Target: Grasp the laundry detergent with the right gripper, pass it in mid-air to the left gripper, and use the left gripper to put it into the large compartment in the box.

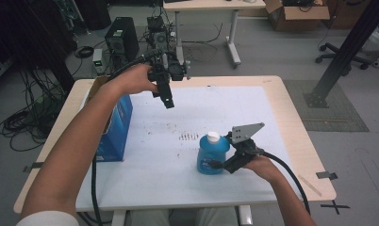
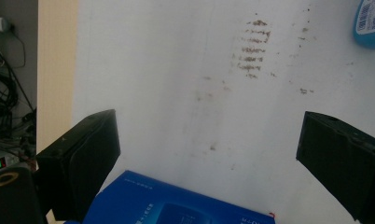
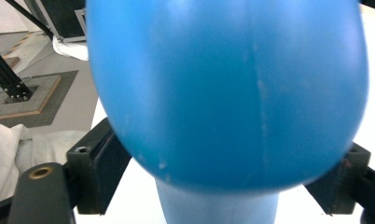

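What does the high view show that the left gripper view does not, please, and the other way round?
The high view alone gives the right hand-held gripper closed around the upright blue bottle with its white cap, plus the desks and chair beyond. The left gripper view alone gives the left hand-held gripper with jaws wide apart. Both share the white table cover, its brown marks and the blue box.

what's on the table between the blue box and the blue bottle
In the high view, nothing stands between the blue cardboard box and the blue plastic bottle with a white cap: bare white table cover with small brown stains.
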Demonstrator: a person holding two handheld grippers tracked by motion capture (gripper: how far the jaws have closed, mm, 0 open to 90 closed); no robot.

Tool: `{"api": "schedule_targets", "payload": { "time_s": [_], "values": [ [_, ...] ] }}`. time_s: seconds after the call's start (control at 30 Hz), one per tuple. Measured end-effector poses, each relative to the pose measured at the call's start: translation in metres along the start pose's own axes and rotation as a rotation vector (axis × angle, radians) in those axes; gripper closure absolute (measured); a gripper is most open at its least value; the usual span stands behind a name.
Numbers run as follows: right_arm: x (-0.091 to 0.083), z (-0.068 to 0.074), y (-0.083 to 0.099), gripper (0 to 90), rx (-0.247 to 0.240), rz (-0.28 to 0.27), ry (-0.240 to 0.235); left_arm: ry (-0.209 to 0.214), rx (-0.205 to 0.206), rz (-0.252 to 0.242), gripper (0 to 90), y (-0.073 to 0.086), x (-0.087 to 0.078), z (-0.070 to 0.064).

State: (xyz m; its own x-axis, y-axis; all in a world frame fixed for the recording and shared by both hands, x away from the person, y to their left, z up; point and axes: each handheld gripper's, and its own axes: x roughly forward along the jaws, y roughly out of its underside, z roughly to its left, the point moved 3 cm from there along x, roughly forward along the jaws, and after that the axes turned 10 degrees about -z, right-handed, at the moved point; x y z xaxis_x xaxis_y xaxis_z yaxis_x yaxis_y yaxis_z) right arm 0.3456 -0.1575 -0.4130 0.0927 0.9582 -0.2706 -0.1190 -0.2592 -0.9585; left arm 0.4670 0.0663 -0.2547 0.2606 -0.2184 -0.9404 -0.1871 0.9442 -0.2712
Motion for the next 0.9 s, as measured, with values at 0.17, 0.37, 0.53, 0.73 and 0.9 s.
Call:
{"api": "schedule_targets", "payload": {
  "time_s": [0.17,0.37,0.53,0.73,0.9],
  "values": [
    [-0.0008,-0.0011,-0.0002,19.9,0.003,-0.009,-0.001,0.0,0.002,0.003,6.5,0.0001,-0.0004,-0.0001],
    [-0.0017,-0.001,-0.0003,24.4,0.004,-0.013,-0.01,-0.002,0.0,-0.001,6.5,0.0001,-0.001,-0.0002],
    [-0.0022,-0.0003,-0.0009,29.4,-0.005,-0.019,-0.024,-0.001,0.001,0.0,6.5,-0.0003,-0.0006,-0.0006],
    [-0.0029,0.0002,-0.0017,35.5,-0.014,-0.024,-0.036,-0.003,0.001,-0.003,6.5,-0.0005,-0.0001,-0.0006],
    [-0.0038,-0.0011,-0.0014,41.2,-0.023,-0.028,-0.032,-0.002,0.002,0.002,6.5,-0.0002,-0.0006,-0.0009]
  ]
}}
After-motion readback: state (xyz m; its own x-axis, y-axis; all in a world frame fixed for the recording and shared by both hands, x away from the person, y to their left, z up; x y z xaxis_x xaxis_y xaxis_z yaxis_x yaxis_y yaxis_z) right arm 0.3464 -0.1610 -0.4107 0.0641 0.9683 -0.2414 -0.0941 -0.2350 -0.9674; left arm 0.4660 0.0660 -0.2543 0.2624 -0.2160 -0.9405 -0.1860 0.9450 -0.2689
